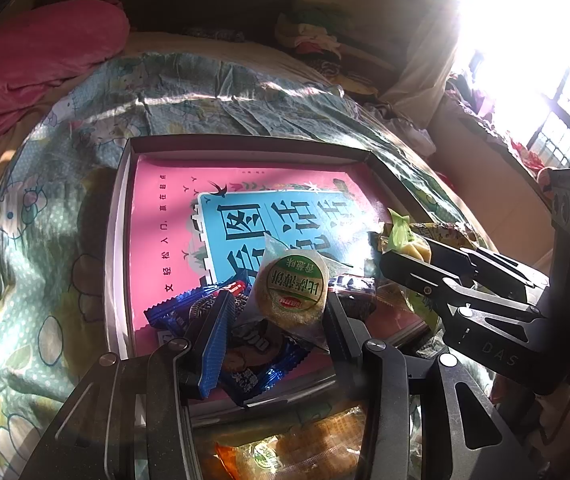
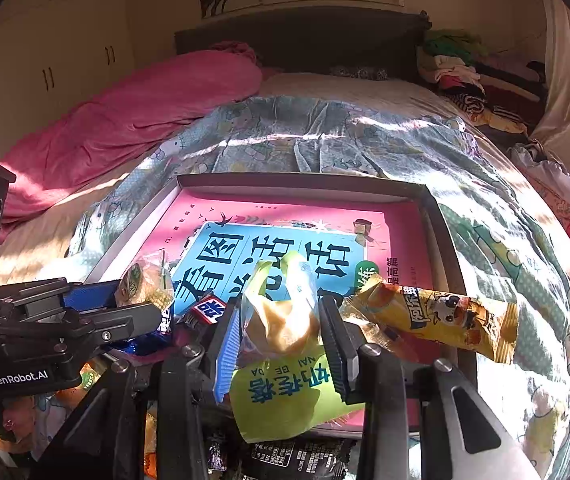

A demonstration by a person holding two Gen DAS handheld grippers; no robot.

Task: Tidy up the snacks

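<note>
My left gripper (image 1: pixel 279 300) is shut on a round biscuit (image 1: pixel 293 288) in a clear wrapper with a green label, held over the near end of a shallow box (image 1: pixel 245 144). Blue cookie packets (image 1: pixel 205 316) lie under it. To its right, my right gripper (image 1: pixel 409 252) grips a yellow-green packet (image 1: pixel 401 232). In the right wrist view, my right gripper (image 2: pixel 281 308) pinches that yellow-green cake packet (image 2: pixel 281 320) between both pads. The left gripper (image 2: pixel 137 296) with the round biscuit (image 2: pixel 145 284) shows at the left. The box (image 2: pixel 305 180) holds a pink book (image 2: pixel 269 256).
The box rests on a bed with a patterned quilt (image 2: pixel 365 140) and a pink blanket (image 2: pixel 145 112). A long yellow snack packet (image 2: pixel 437 320) lies at the box's right side. More packets lie below the grippers, one orange (image 1: pixel 285 448) and one black (image 2: pixel 297 460). Clothes pile (image 2: pixel 457 64) at the headboard.
</note>
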